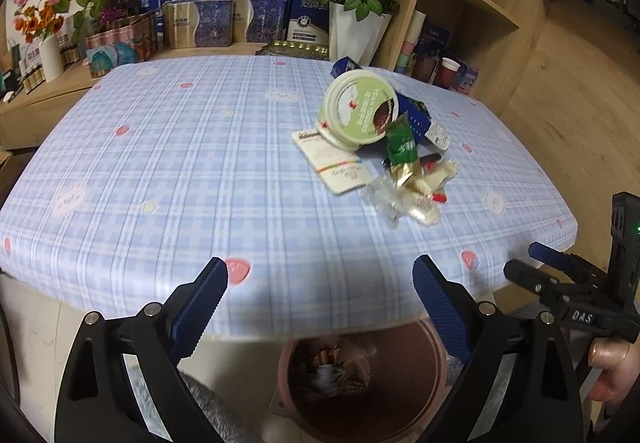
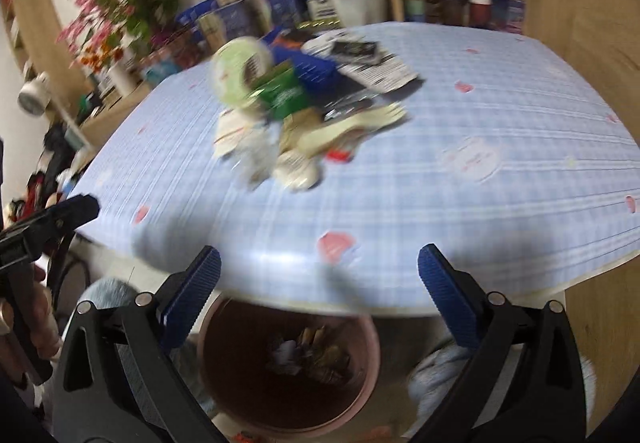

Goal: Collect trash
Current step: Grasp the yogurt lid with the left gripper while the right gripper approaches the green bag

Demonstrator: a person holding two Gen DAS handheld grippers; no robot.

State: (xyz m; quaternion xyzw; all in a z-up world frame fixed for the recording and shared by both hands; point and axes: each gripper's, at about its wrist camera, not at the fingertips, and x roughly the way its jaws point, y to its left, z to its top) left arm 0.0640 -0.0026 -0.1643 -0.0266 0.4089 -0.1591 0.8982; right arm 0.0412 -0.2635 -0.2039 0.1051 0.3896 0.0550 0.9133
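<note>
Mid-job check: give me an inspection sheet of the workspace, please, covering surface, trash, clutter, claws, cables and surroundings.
Surface: blue checked tablecloth, mostly bare.
Job's things: trash pile on the table, with a green-lidded tub tipped on its side and wrappers; brown bin below the near table edge, some trash inside.
Clutter: nothing seen apart from the pile.
Claws: left claw open, empty; right claw open, empty; both over the bin.
Cables: nothing seen.
Surroundings: red roses in a white pot, boxes, wooden shelves.
</note>
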